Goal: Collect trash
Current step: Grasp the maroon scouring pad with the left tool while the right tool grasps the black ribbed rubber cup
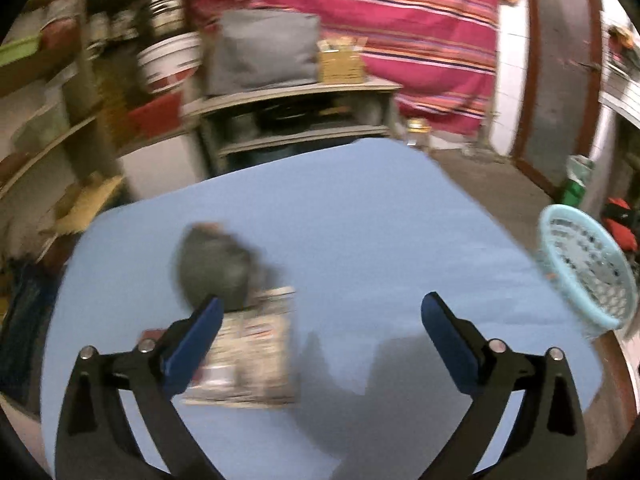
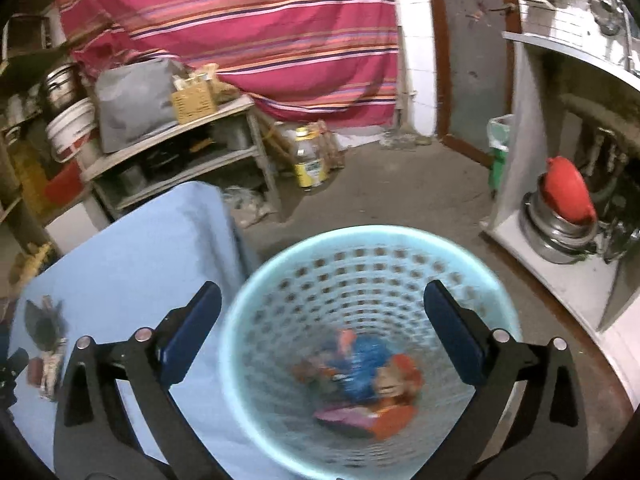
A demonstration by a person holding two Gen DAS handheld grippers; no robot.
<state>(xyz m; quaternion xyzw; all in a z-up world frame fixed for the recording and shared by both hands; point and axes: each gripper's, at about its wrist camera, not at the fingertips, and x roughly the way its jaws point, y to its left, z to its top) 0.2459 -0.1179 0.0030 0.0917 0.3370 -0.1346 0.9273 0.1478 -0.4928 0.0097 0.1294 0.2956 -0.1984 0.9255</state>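
A crumpled dark wrapper [image 1: 216,264] and a flat printed packet [image 1: 252,356] lie on the blue table [image 1: 360,220], just ahead of my left gripper's left finger. My left gripper [image 1: 320,316] is open and empty above the table. My right gripper [image 2: 322,304] is open and empty, hovering over the light blue perforated basket [image 2: 360,248], which holds several colourful wrappers [image 2: 360,380]. The basket also shows at the right edge of the left wrist view [image 1: 584,268]. The same dark wrapper [image 2: 42,320] and packet [image 2: 50,368] show small at the left of the right wrist view.
A grey shelf unit [image 2: 180,152] with a bag and a box stands behind the table. A yellow-labelled bottle [image 2: 310,160] stands on the floor. A striped red cloth [image 2: 240,32] hangs behind. A counter with steel pots [image 2: 560,232] is at the right.
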